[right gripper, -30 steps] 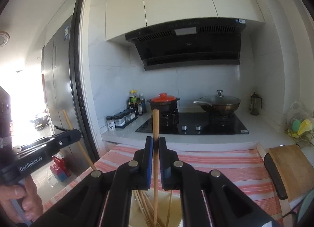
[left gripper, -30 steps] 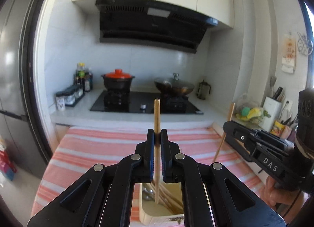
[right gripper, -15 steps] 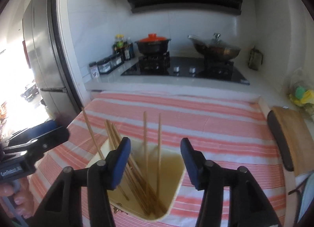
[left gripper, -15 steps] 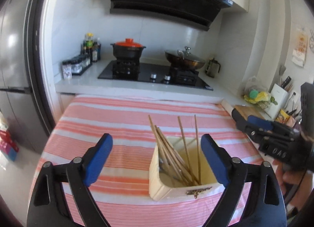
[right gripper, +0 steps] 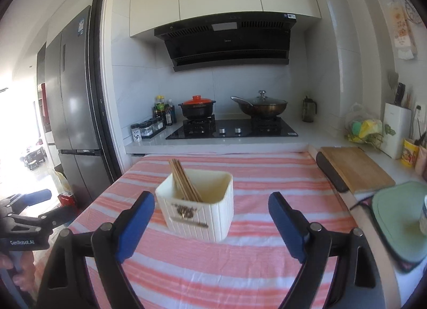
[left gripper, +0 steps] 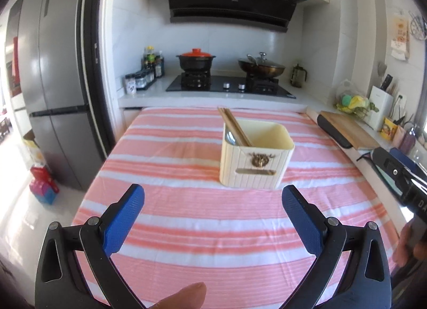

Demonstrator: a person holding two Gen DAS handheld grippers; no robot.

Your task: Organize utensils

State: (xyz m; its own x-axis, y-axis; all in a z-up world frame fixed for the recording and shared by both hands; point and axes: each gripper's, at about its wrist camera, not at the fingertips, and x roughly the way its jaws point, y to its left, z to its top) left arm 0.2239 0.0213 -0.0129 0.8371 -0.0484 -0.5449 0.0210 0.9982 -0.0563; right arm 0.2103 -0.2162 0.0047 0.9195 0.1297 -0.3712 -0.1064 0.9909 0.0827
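A cream ribbed utensil holder (left gripper: 254, 163) stands on the pink striped tablecloth (left gripper: 186, 215). Several wooden chopsticks (left gripper: 233, 126) lean against its left side, with a metal spoon beside them. It also shows in the right wrist view (right gripper: 198, 205), with the chopsticks (right gripper: 184, 182) inside. My left gripper (left gripper: 213, 202) is open and empty, in front of the holder and apart from it. My right gripper (right gripper: 212, 209) is open and empty, its blue pads on either side of the holder's near face without touching. The right gripper also shows in the left wrist view (left gripper: 400, 178), the left gripper in the right wrist view (right gripper: 29, 218).
A counter behind the table carries a hob (left gripper: 229, 86) with a red-lidded pot (left gripper: 196, 58) and a wok (left gripper: 261, 67). A fridge (left gripper: 58, 95) stands left. A wooden cutting board (right gripper: 355, 169) and a green mat (right gripper: 397, 213) lie right.
Both grippers held one chopstick each upright over the holder, then opened and dropped them in. Both have since pulled back and away from the holder, open and empty.
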